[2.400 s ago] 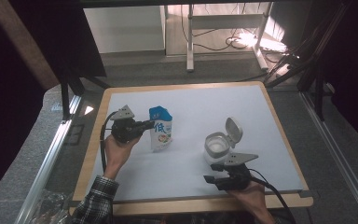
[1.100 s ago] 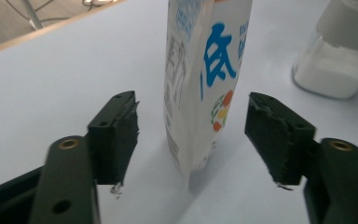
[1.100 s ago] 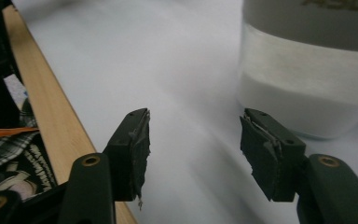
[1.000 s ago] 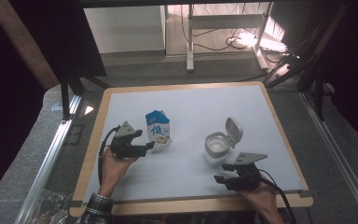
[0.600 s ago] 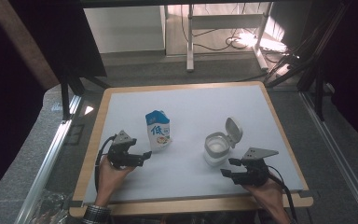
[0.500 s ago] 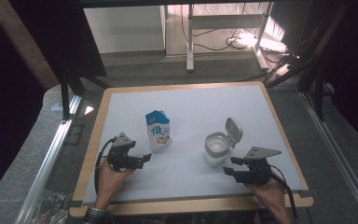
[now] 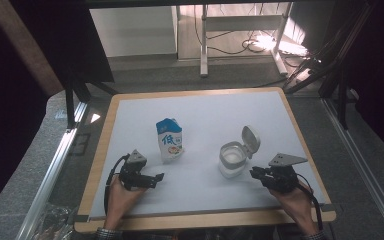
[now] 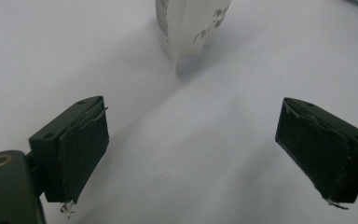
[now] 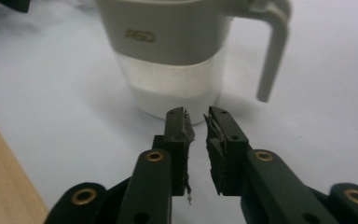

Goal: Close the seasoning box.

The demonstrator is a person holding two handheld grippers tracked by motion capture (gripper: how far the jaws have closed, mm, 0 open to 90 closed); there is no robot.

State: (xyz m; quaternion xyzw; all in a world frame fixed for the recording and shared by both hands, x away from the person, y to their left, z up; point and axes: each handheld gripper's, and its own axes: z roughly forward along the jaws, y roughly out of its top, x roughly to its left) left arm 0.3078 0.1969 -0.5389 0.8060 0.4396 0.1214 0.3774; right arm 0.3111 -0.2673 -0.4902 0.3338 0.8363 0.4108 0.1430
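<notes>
A blue-and-white milk carton (image 7: 170, 140) stands upright left of the middle of the white table top (image 7: 205, 112). To its right stands a clear jug (image 7: 232, 159) holding a white liquid, its grey lid flipped up. My left gripper (image 7: 156, 178) lies low near the front edge, short of the carton (image 8: 191, 28). Its jaws have just been opening and stand wide open (image 8: 191, 135) with bare table between them. My right gripper (image 7: 256, 173) points at the jug (image 9: 172, 60) from just right of it. Its jaws have just been closing and stand almost together (image 9: 198, 121) with nothing between them.
A wooden rim (image 7: 205, 220) frames the table top. The jug's handle (image 9: 272, 51) juts out to the right in the right gripper view. Metal rails (image 7: 55, 165) run along both sides of the table. Desk legs and cables (image 7: 260, 45) lie beyond the far edge.
My left gripper has backed away from the carton toward the front edge and sunk lower, jaws wider. My right gripper has slid right, away from the jug's front.
</notes>
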